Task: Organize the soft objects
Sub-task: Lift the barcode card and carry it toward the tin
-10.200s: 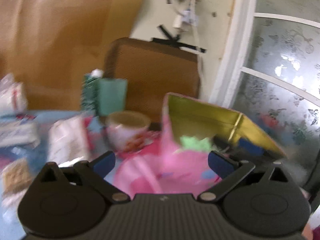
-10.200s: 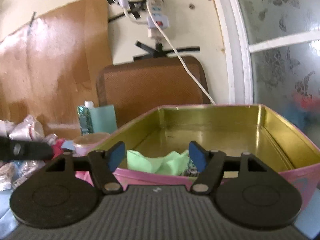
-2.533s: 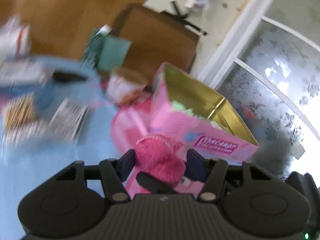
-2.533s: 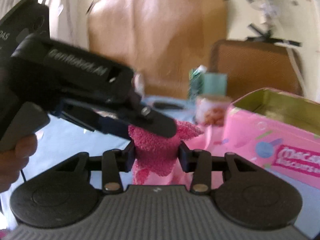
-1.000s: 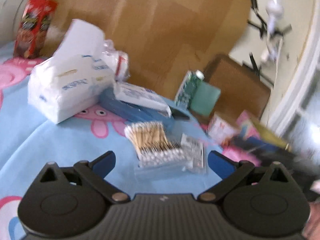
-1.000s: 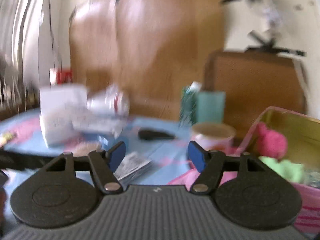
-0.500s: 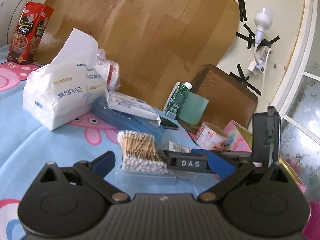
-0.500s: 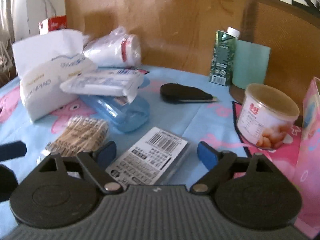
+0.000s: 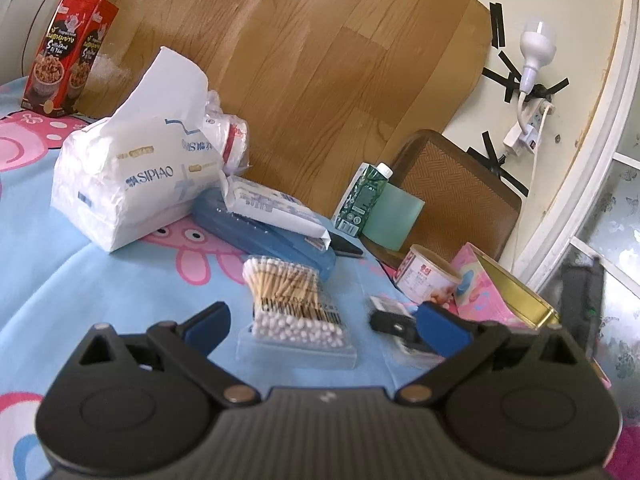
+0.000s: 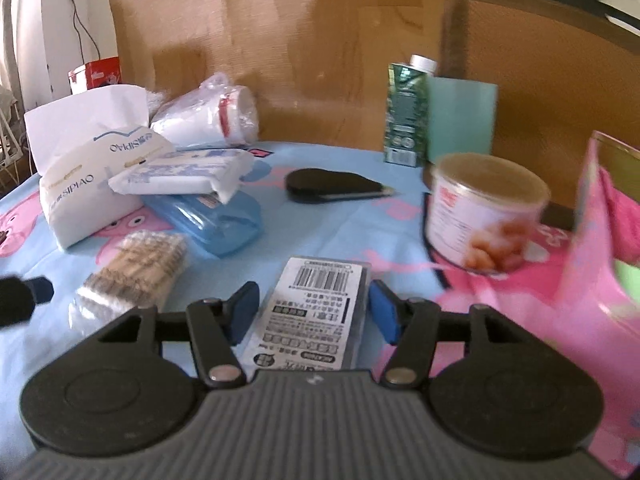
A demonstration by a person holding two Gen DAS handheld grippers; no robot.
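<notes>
The pink soft object [image 10: 624, 216] lies inside the pink tin [image 10: 592, 280] at the right edge of the table [image 10: 328, 224], above something green in the same tin. The right hand-held gripper [image 10: 312, 312] is open, and its blue pads stand on both sides of a flat pack with a barcode label [image 10: 316, 312]; I cannot tell if they touch it. The left hand-held gripper [image 9: 324, 326] is open wide and holds nothing. It hovers over a clear pack of cotton swabs [image 9: 294, 304]. Behind the swabs are a blue case [image 9: 264, 232] and a white tissue pack [image 9: 132, 176]. A round can [image 10: 486, 216] stands just beside the tin, and a green carton [image 10: 406, 116] stands near the far edge.
</notes>
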